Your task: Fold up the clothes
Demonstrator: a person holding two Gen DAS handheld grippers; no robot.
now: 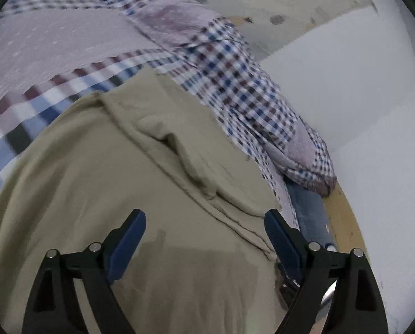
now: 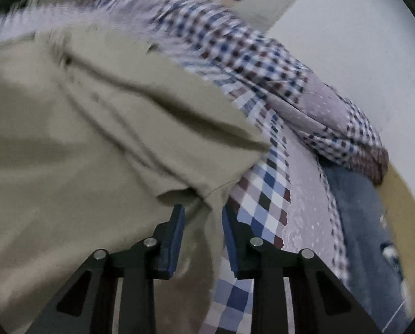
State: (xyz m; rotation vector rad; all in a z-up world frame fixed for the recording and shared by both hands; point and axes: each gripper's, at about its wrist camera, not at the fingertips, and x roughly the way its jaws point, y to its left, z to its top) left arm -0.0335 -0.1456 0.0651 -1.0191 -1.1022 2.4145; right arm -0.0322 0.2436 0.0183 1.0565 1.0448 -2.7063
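A beige garment (image 1: 129,183) lies spread on the checked bedspread (image 1: 40,117) with a seam and a rumpled fold running across it. My left gripper (image 1: 204,222) hovers just above it, open wide, with nothing between its blue pads. In the right wrist view the same beige garment (image 2: 96,128) is bunched into a thick fold, and its hemmed edge drops between the fingers. My right gripper (image 2: 203,222) has its jaws drawn close on that bunched edge, with a narrow gap filled by cloth.
The checked bedspread (image 2: 265,206) has lilac dotted panels and a rumpled ridge (image 1: 249,89) along the bed's right side. Blue denim (image 2: 363,222) hangs beside the bed edge. A white wall (image 1: 346,97) and a patterned beige floor (image 1: 277,0) lie beyond.
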